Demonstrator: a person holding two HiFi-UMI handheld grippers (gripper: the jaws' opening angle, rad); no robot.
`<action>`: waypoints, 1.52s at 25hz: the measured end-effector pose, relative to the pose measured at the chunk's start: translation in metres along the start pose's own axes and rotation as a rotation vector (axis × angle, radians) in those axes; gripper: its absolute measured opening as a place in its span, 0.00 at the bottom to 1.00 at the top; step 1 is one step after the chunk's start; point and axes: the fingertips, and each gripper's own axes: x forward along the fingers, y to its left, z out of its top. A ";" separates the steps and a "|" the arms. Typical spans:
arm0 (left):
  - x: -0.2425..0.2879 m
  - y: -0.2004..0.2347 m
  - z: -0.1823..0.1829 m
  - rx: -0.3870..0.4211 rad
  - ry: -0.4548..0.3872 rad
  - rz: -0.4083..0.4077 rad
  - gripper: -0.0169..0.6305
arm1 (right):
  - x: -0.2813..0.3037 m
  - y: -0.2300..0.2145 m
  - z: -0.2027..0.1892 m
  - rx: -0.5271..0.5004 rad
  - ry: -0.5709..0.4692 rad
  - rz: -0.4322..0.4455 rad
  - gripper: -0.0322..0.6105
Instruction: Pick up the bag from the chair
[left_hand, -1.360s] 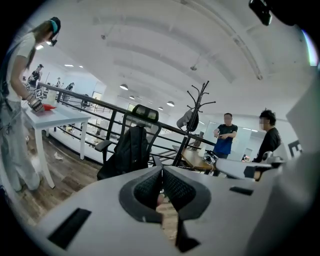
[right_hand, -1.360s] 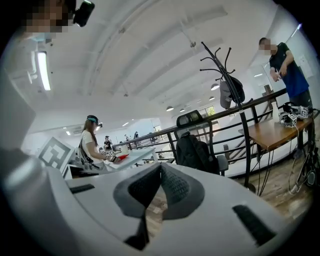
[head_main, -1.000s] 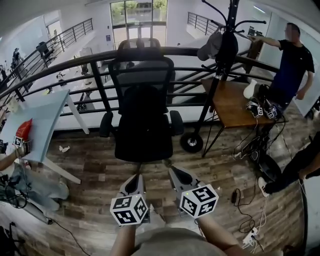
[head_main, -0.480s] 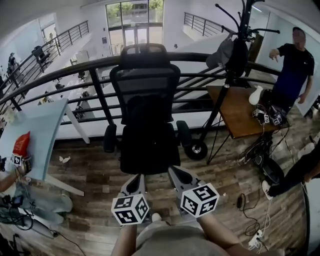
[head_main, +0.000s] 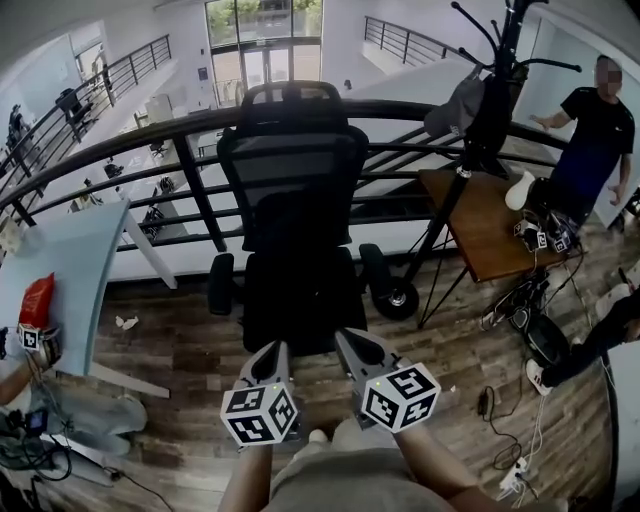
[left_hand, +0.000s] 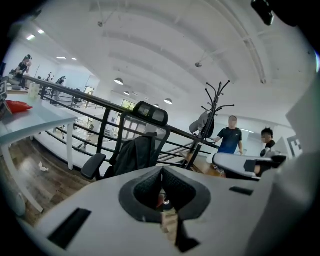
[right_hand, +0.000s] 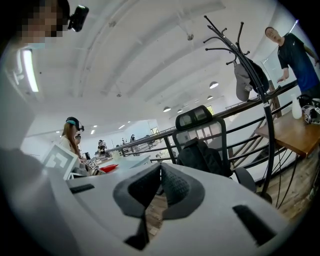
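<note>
A black bag (head_main: 290, 235) stands upright on the seat of a black mesh office chair (head_main: 292, 150), leaning against its backrest. My left gripper (head_main: 272, 352) and right gripper (head_main: 348, 340) hover side by side just short of the seat's front edge, both pointing at the chair. Each is shut with nothing between its jaws. In the left gripper view the bag (left_hand: 134, 155) shows beyond the closed left gripper (left_hand: 161, 172). The right gripper view has the bag (right_hand: 200, 156) to the right of the closed right gripper (right_hand: 160, 167).
A black railing (head_main: 190, 170) runs behind the chair. A coat stand (head_main: 490, 90) and a wooden table (head_main: 480, 225) stand to the right, with a person in a black shirt (head_main: 590, 140) and floor cables (head_main: 500, 400). A pale blue table (head_main: 70, 260) is at the left.
The chair and bag have come closer and sit larger in the head view. Both grippers stay shut and keep their places in front of me.
</note>
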 end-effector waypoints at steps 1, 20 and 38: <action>0.004 0.002 0.002 0.000 0.000 0.000 0.03 | 0.005 -0.002 0.001 0.004 -0.002 0.000 0.05; 0.123 0.048 0.057 -0.016 0.000 0.068 0.03 | 0.135 -0.067 0.046 -0.009 0.026 0.083 0.05; 0.212 0.067 0.095 -0.054 -0.028 0.166 0.03 | 0.234 -0.146 0.059 0.006 0.122 0.170 0.05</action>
